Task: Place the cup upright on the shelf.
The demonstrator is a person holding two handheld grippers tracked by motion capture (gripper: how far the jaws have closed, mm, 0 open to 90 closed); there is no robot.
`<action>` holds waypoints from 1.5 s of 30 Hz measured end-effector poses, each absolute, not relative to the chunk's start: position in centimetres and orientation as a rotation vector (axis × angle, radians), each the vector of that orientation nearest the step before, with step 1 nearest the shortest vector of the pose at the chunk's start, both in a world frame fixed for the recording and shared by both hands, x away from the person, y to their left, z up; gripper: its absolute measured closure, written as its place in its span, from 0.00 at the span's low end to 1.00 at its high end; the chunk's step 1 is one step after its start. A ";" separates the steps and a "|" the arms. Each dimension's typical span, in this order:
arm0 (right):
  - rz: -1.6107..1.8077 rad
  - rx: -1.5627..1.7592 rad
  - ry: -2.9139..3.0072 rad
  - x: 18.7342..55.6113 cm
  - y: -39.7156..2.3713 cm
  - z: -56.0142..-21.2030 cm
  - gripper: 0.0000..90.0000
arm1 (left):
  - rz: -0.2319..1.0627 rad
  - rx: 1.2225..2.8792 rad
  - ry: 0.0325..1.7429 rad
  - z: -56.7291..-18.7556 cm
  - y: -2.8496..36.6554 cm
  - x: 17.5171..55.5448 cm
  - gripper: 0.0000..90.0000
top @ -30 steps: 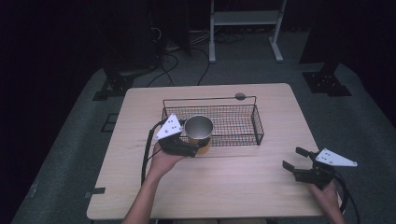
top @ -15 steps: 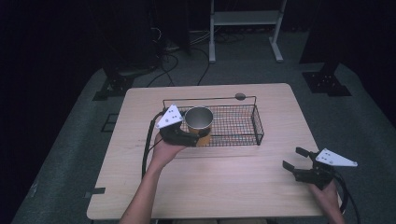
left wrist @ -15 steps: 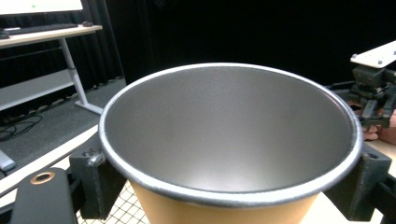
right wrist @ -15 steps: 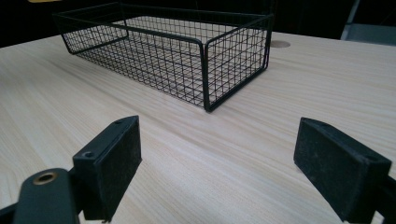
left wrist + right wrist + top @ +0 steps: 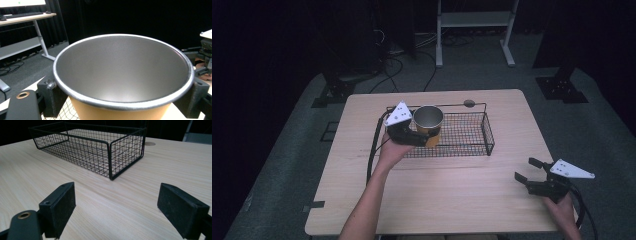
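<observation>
Now, orange cup (image 5: 428, 123), brushed-metal inside, black wire-mesh basket (image 5: 472, 134)

Black wire basket (image 5: 92, 152) on wooden table (image 5: 140, 192), fingers (image 5: 58, 207) spread apart

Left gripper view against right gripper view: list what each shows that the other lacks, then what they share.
Left gripper view alone: the cup, its grey inside and orange wall clamped between the left tool's jaws, and a desk in the background. Right gripper view alone: the right tool open above bare table, and the whole wire basket, nothing inside it from this angle. Shared: basket mesh and the light wood tabletop.
</observation>
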State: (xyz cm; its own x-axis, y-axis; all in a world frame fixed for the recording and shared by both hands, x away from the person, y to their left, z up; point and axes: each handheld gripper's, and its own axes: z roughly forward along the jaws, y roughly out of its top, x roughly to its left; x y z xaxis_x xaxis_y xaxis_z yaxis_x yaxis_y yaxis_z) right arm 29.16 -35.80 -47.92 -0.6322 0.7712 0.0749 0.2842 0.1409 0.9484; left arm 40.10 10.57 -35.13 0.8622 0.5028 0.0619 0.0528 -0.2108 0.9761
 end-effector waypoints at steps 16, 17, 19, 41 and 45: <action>1.508 1.008 1.989 29.1 -35.9 -47.9 0.16 | 0.431 1.761 0.430 -34.9 9.3 42.8 0.15; 1.511 1.011 1.988 29.1 -35.9 -47.9 0.16 | 0.433 1.759 0.422 -35.0 9.1 43.1 0.15; 1.512 1.009 1.988 29.1 -35.9 -47.9 0.16 | 0.434 1.760 0.427 -35.1 8.9 43.3 0.15; 1.519 1.008 1.985 29.1 -35.9 -47.9 0.16 | 0.406 1.782 0.415 -36.4 7.3 46.3 0.15; 1.521 1.009 1.985 29.1 -35.9 -47.9 0.16 | 0.400 1.811 0.409 -36.6 7.1 47.0 0.15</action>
